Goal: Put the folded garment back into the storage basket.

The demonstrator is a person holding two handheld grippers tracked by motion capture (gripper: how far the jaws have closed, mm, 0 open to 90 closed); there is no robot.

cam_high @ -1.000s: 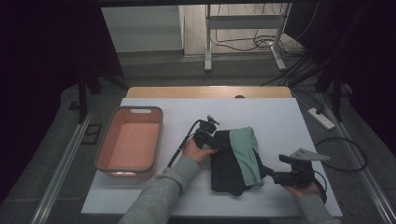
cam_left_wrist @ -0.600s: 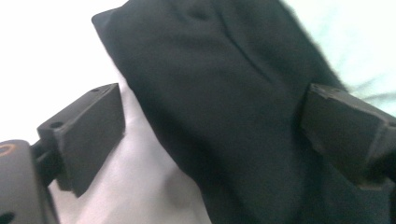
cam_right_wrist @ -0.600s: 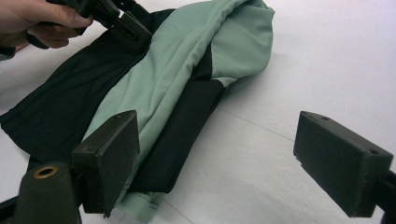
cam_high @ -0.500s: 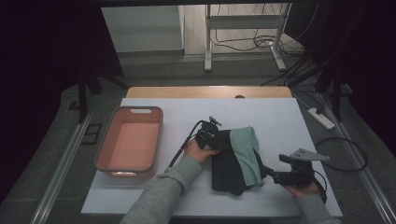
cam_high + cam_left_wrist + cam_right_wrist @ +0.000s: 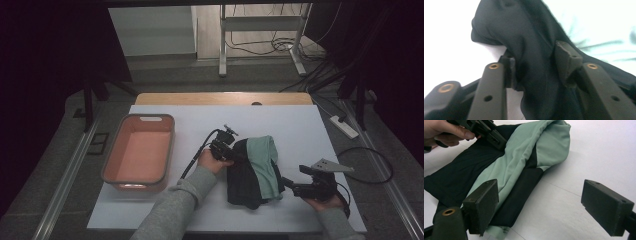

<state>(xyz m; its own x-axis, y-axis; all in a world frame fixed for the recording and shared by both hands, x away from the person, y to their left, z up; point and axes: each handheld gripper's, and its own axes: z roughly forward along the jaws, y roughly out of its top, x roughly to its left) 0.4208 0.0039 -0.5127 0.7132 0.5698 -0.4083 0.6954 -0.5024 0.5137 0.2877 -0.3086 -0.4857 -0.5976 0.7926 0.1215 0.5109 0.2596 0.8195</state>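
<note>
white table (image 5: 310, 125) under me; my left gripper (image 5: 534, 67) pinches the black-and-green garment (image 5: 252, 170), my right gripper (image 5: 541, 205) gapes beside its hem; best lift slowly.

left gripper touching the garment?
Touching. The left gripper view shows the left gripper pinching a fold of the garment's black cloth between its jaws.

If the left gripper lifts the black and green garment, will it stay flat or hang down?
The garment will probably hang limp: it lies in soft folds, and black cloth bunches between the left gripper jaws. It looks thin, so likely light. The right gripper, open beside it, grips nothing, so that end may trail.
</note>
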